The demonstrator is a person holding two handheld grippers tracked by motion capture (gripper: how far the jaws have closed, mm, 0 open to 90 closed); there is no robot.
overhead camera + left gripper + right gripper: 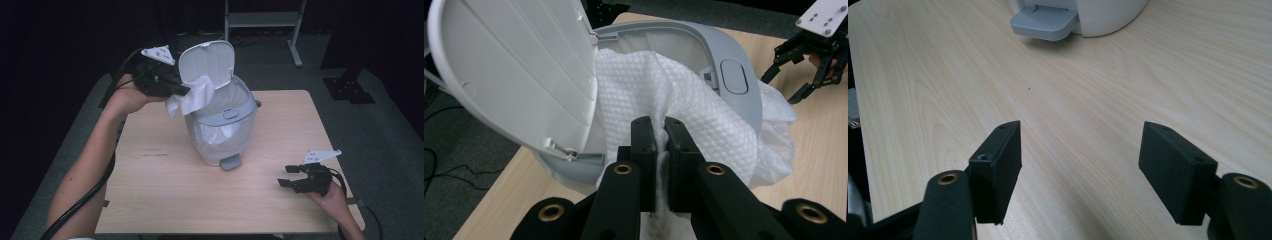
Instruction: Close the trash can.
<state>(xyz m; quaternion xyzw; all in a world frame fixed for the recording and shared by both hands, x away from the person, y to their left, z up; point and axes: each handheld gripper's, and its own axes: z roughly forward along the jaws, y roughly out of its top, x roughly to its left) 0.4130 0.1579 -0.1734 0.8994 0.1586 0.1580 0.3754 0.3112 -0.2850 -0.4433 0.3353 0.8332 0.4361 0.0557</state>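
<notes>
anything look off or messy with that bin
Nothing is spilled or broken. The only untidy part: a white paper towel clamped in the left gripper drapes over the rim of the open pedal bin, not yet inside.

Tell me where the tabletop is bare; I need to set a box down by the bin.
Bare wood lies left of the bin toward the table edge, and along the near edge up to the right gripper. Behind the bin it is crowded: open lid, paper towel, left gripper.

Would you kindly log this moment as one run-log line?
left hand-held gripper: shut on paper towel at bin rim | bin: lid up | right hand-held gripper: open over table, holding nothing
</notes>
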